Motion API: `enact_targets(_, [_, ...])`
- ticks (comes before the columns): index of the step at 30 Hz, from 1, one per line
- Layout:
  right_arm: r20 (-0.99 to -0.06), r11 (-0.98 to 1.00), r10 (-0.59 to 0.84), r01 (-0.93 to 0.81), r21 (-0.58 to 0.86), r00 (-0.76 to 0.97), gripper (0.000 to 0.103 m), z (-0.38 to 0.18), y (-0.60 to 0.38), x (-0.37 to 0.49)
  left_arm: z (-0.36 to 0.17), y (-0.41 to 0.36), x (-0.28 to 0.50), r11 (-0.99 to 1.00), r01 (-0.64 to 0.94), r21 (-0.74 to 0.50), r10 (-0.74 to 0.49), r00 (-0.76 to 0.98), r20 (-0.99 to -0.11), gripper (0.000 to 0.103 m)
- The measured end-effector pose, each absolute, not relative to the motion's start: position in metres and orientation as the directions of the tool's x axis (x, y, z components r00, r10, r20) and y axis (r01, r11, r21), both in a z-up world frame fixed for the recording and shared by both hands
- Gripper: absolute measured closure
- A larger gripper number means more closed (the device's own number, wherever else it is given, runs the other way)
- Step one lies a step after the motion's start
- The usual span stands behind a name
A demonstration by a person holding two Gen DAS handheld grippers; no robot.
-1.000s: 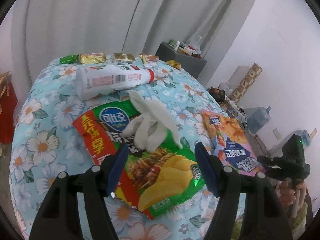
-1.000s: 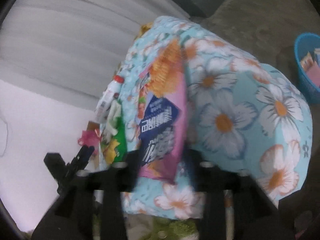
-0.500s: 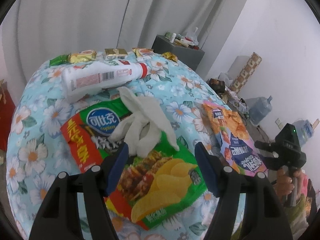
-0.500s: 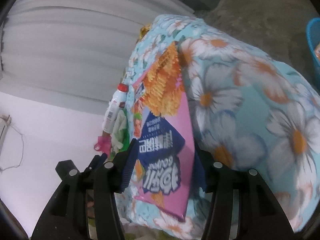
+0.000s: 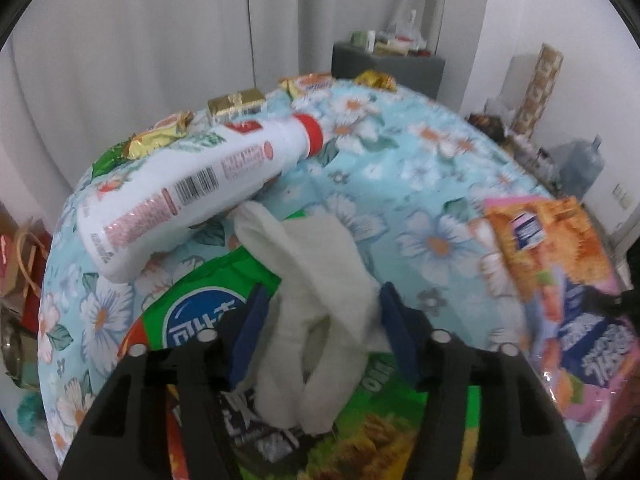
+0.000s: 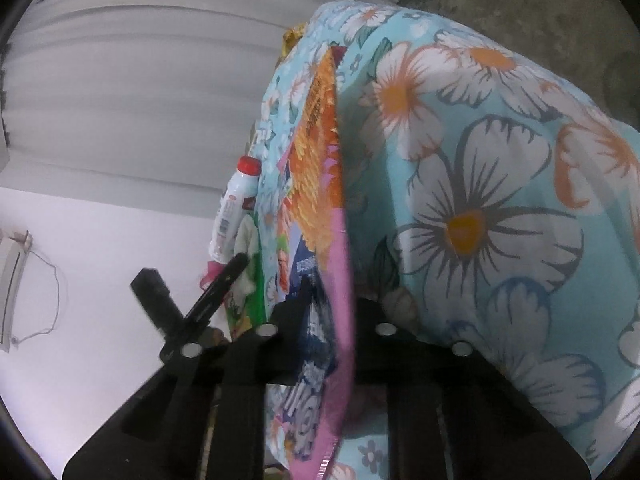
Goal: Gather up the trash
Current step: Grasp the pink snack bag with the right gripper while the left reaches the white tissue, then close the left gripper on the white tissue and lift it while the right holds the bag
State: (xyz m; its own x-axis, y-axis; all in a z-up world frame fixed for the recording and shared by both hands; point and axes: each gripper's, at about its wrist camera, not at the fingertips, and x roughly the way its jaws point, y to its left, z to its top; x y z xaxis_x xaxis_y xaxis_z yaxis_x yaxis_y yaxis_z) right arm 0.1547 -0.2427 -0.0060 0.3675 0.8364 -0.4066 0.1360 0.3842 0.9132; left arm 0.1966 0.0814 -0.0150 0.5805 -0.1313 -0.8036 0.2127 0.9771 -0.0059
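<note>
Grasping step of the trash pickup: left gripper closing around the crumpled white tissue lying on the green chip bag, near the white bottle; right gripper closing on the pink snack bag at the table's right edge. Next: firm pinches, then lifting both clear. Against a second ago, both lower and closer in, jaws narrower.

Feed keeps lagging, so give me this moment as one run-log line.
left tongs: closing around white cloth | right tongs: closing on pink snack bag | bottle: lying on table
</note>
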Motion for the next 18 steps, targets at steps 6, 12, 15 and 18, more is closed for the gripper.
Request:
enact_targets(6, [-0.377,0.348,0.841,0.144,0.926,0.388,0.102,-0.012,-0.249,0.145,-0.011,0.083,0.19,0.975,0.223,0.006,-0.132,0.597,-0.791,0.085])
enact_targets(12, [-0.38,0.352,0.827,0.146,0.925,0.415,0.102,-0.01,-0.257,0.128,0.023,0.082,0.158,0.956,0.275,-0.106,-0.259,0.61,-0.749,0.088])
enact_targets(15, [-0.38,0.347,0.819,0.157,0.925,0.43,0.102,-0.01,-0.263,0.117,0.041,0.073,0.133,0.927,0.343,-0.151,-0.34,0.6,-0.724,0.088])
enact_targets(18, [-0.386,0.35,0.807,0.163,0.922,0.448,0.102,-0.008,-0.273,0.101,0.045,0.061,0.113,0.896,0.396,-0.2,-0.408,0.557,-0.724,0.088])
